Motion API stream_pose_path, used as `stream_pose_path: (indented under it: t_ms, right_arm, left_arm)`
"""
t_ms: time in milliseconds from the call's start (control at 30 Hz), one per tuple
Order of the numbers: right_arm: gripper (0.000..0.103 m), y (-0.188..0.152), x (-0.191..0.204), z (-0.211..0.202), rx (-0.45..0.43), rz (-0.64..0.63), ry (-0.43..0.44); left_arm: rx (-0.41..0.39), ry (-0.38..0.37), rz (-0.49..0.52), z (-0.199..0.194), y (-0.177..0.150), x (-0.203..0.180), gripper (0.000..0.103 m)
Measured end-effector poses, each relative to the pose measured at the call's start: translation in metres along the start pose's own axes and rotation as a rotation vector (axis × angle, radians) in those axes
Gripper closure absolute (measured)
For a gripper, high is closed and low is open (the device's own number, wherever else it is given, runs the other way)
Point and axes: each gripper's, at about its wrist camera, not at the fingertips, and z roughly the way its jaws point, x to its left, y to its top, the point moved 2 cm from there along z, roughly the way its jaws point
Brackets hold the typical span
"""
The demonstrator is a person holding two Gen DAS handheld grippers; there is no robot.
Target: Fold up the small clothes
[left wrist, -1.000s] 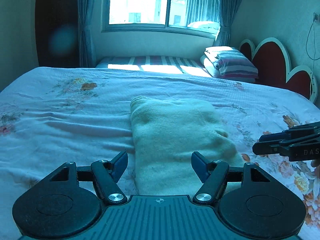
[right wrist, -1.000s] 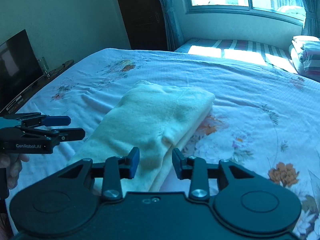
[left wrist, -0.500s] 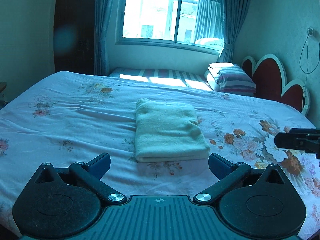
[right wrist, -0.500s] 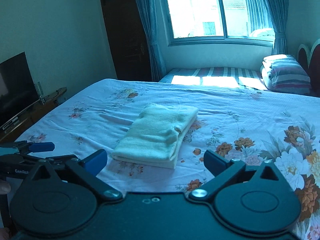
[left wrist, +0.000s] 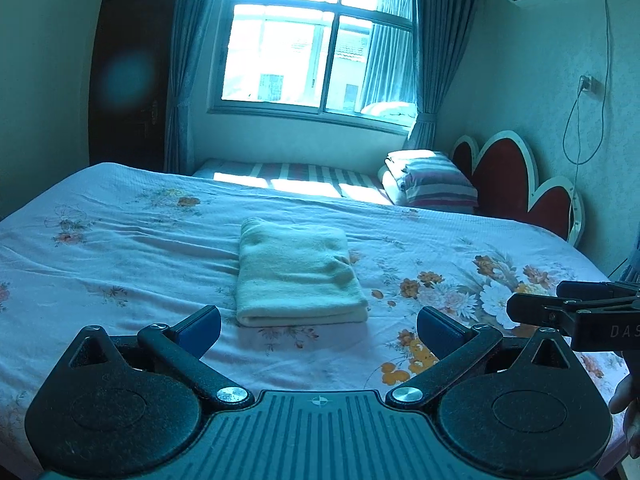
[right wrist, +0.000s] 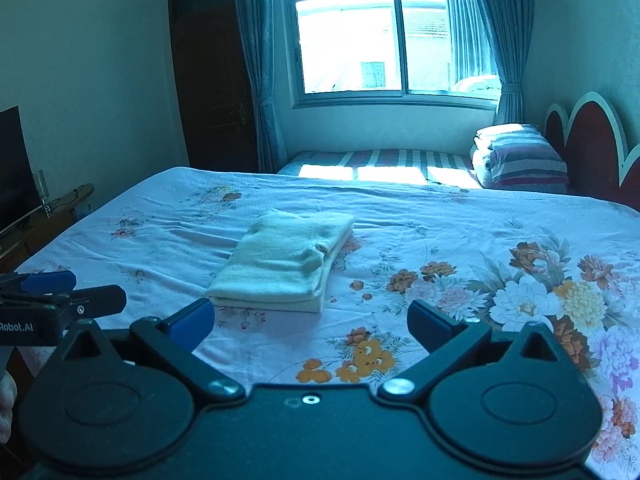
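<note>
Grippers both hang above the near edge of the bed [left wrist: 120, 248], pointing slightly downward across it. The left gripper [left wrist: 319, 326] has its jaws spread wide, blue pads well apart and nothing between them; the right gripper [right wrist: 311, 322] is released the same way, empty. In the left wrist view the right gripper juts in from the right edge, with part of a hand [left wrist: 626, 404] below it.

A folded pale-yellow garment [left wrist: 296, 274] lies near the middle of the bed on the floral sheet [right wrist: 460, 240], clear of both grippers. It forms a neat rectangle of stacked layers, its fold edges facing the cameras, with one small bump on the top layer toward its right side.

Lettering "DAS" shows on the right gripper's body, and "Robot.AI" on the left gripper's body as seen from the right wrist.
</note>
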Motion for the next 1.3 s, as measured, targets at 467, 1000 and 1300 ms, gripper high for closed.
stream_pose_path:
  t_ms: [467, 1000, 1300]
  right_arm:
    - [0.001, -0.003, 0.001, -0.015, -0.028, 0.002, -0.022]
    - [0.001, -0.001, 0.001, -0.010, -0.020, 0.008, -0.026]
    - [0.001, 0.001, -0.001, -0.007, -0.022, 0.014, -0.032]
  left_arm:
    - [-0.019, -0.032, 0.021, -0.006, 0.001, -0.015, 0.000]
    - [-0.009, -0.029, 0.030, 0.000, 0.003, -0.019, 0.000]
    - [-0.013, -0.025, 0.037, 0.001, 0.003, -0.023, 0.000]
